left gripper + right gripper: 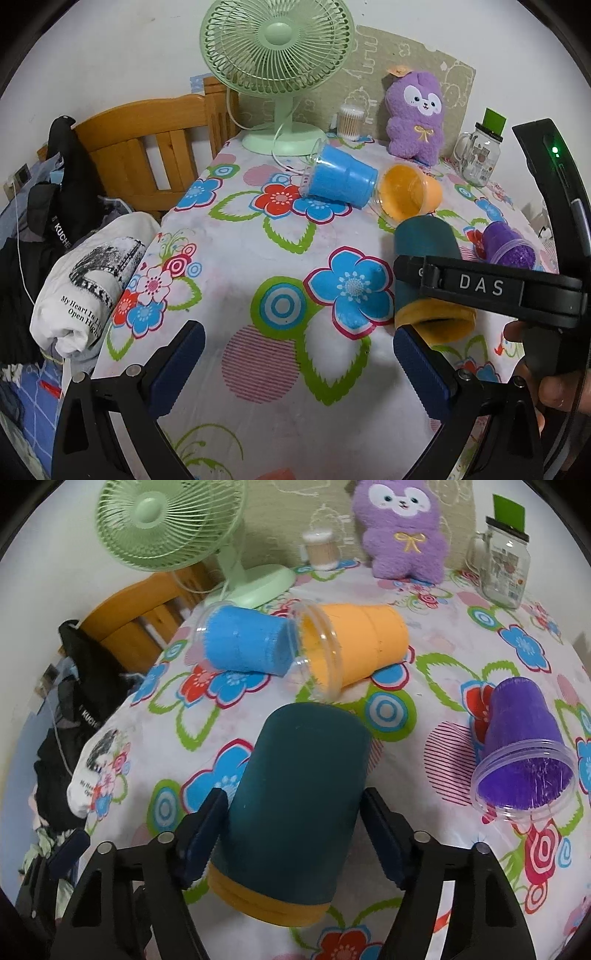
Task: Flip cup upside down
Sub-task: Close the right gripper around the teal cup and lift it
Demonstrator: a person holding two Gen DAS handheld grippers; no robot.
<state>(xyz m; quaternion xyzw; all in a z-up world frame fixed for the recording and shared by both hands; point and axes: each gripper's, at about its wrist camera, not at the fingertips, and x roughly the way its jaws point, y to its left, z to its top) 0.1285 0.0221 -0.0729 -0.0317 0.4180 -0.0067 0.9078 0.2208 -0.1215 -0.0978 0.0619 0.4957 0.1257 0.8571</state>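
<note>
A dark teal cup with an orange rim point(295, 805) lies tilted, base pointing away, between the fingers of my right gripper point(291, 834), which is shut on it. In the left wrist view the same cup point(424, 251) shows at the right, with the right gripper's black body across it. My left gripper point(299, 354) is open and empty over the flowered tablecloth point(258, 266). A blue cup point(243, 642), an orange cup point(354, 642) and a purple cup point(521, 749) lie on their sides on the table.
At the back stand a green fan point(277, 66), a purple plush toy point(415, 114), a glass jar mug point(502, 568) and a cotton swab tub point(321, 550). A wooden chair point(147, 147) and piled clothes point(74, 258) sit left of the table edge.
</note>
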